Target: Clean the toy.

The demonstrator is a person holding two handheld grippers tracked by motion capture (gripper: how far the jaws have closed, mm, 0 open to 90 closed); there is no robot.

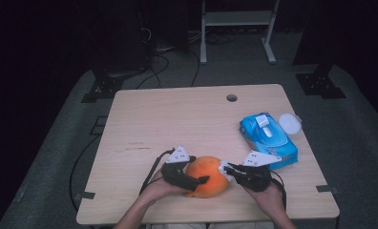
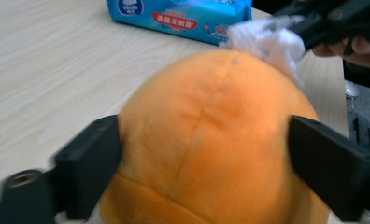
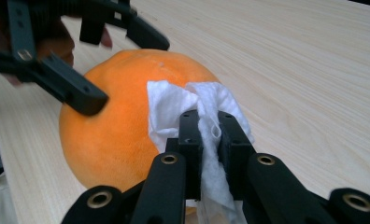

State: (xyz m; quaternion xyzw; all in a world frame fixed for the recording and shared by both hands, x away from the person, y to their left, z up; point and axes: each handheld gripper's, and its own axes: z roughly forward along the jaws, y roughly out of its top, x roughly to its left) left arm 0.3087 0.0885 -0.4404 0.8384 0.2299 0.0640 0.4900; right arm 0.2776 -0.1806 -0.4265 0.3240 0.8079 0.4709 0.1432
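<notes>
A round orange plush ball [image 1: 207, 176] rests on the wooden table [image 1: 187, 119] near its front edge. My left gripper [image 1: 195, 181] is shut on it, one jaw pressing each side of the plush ball [image 2: 211, 140]. My right gripper [image 1: 226, 170] is shut on a white wipe [image 3: 206, 121], which lies against the upper right side of the plush ball [image 3: 113, 126]. In the left gripper view the wipe [image 2: 267, 44] touches the top of the ball, with the right gripper behind it.
A blue pack of wet wipes [image 1: 268, 139] lies at the right of the table, a white round lid [image 1: 290, 123] just beyond it. A cable hole [image 1: 231, 98] sits near the far edge. Dark stands and cables surround the table.
</notes>
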